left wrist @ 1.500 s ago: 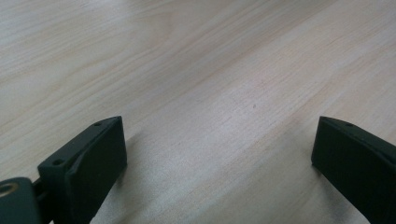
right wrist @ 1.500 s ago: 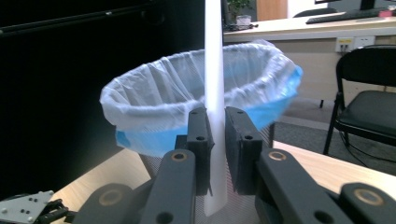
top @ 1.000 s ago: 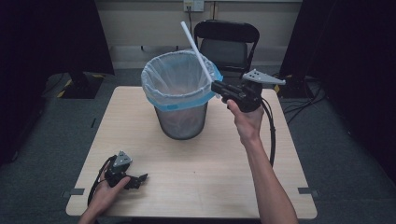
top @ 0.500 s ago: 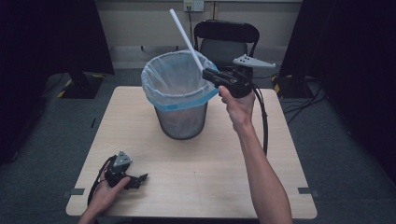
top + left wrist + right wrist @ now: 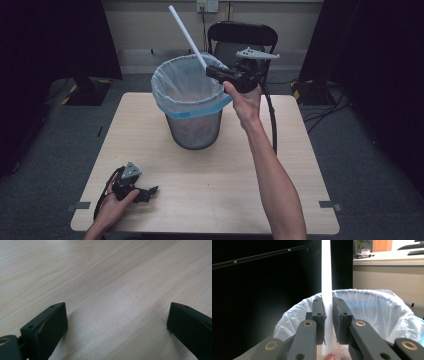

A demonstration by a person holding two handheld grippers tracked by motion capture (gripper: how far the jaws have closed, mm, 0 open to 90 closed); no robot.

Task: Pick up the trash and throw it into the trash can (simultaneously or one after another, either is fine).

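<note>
**My stick over the bin**

My right gripper [image 5: 214, 72] is up high, just past the right edge of the bin [image 5: 192, 127]. My jaws there are squeezed tight on the stick [image 5: 186, 34]. In the right gripper view the stick [image 5: 326, 277] runs straight up between my two black pads [image 5: 319, 315], and its low end goes down past them.

There is a lot of open room. The table [image 5: 295, 165] is bare on the right side and along the near edge. The bin stands on the far half, close to the middle. Behind the table is a black chair [image 5: 243, 37].

The stick is long, thin and white. It leans up and to the left, above the mouth of the bin.

The bin is dark mesh with a thin, see-through bag [image 5: 172, 87] folded over its rim, with a blue band. Deep inside, in the right gripper view, I see a bit of something red [image 5: 332, 357]. I cannot tell what it is.

My left gripper [image 5: 149, 190] lies on the near left part of the table in my left hand [image 5: 114, 207]. Its jaws are spread wide with nothing between them, just bare wood.
</note>
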